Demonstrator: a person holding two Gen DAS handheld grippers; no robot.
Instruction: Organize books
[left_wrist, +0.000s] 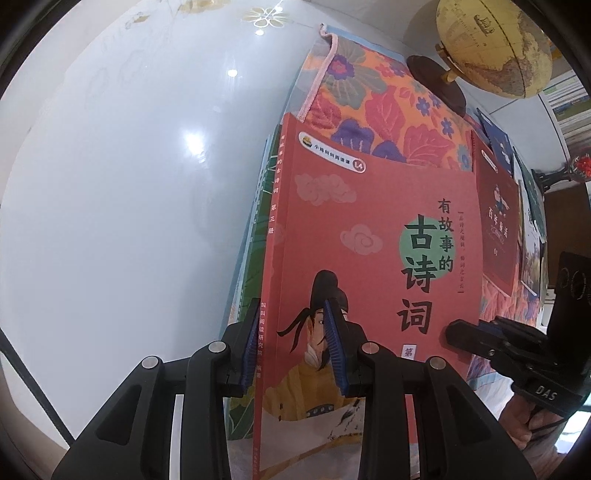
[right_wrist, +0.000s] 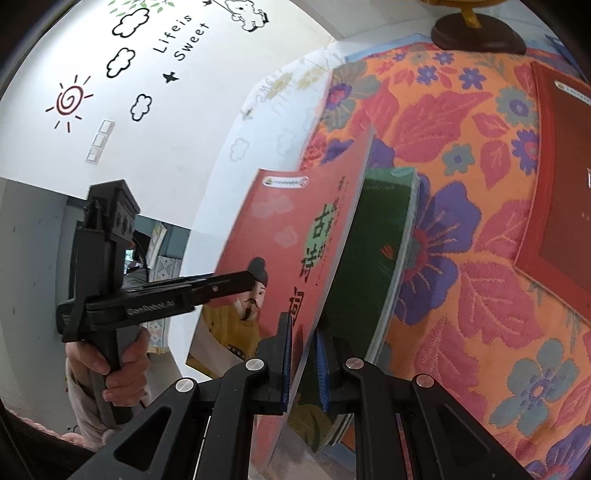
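Note:
A red book with a robed figure and large characters on its cover stands upright on edge, with green-covered books pressed against its back. My left gripper is shut on this stack at the spine side, one pad on the red cover and the other behind the green books. My right gripper is shut on the red book's opposite edge; a green book lies just beyond its right finger. Each gripper shows in the other's view: the right gripper and the left gripper.
A floral orange cloth covers the surface under the books. On it lie a dark red book and blue books, and a globe on a dark base stands further back. A glossy white tabletop lies left. A hand holds the left gripper.

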